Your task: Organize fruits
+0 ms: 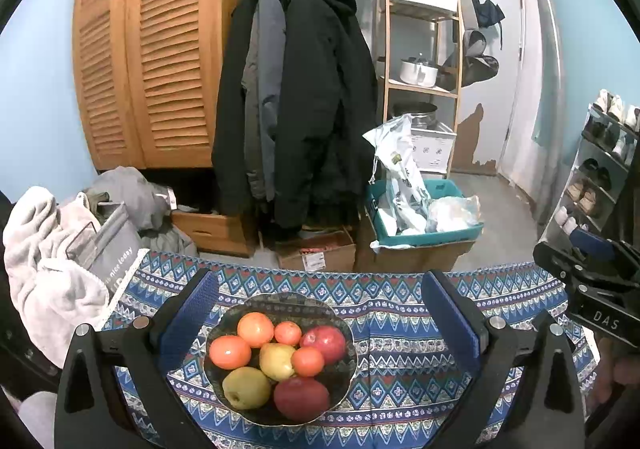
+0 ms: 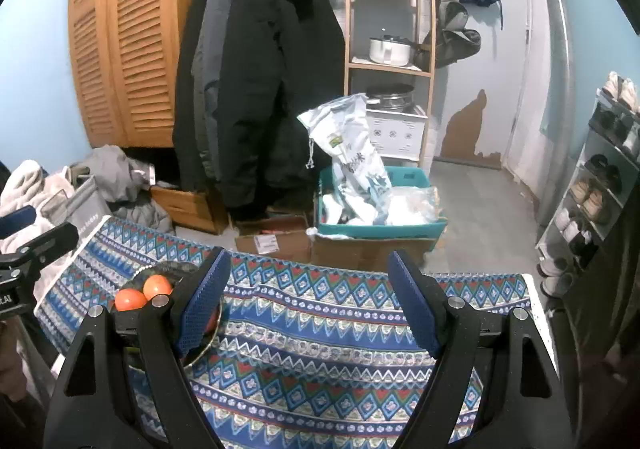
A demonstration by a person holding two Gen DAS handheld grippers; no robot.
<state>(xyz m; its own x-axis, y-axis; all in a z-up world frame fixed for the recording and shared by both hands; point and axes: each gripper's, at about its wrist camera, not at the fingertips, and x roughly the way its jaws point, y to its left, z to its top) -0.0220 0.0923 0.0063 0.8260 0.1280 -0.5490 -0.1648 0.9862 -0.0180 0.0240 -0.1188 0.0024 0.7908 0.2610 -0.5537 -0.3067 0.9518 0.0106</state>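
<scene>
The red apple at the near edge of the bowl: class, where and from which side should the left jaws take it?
Grip the red apple across its rounded sides, coming down from above and the near rim of the bowl. It sits on top, but a yellow fruit crowds its left, so probably slip one jaw between them.

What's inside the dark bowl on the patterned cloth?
The bowl holds four orange fruits, two red apples and two yellow-green fruits. Anything beneath the pile is hidden.

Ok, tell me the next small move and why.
Probably lower the left gripper onto one fruit, say the top orange: its jaws are open and empty over the bowl, all fruit is still piled there, and the right gripper is over bare cloth.
</scene>
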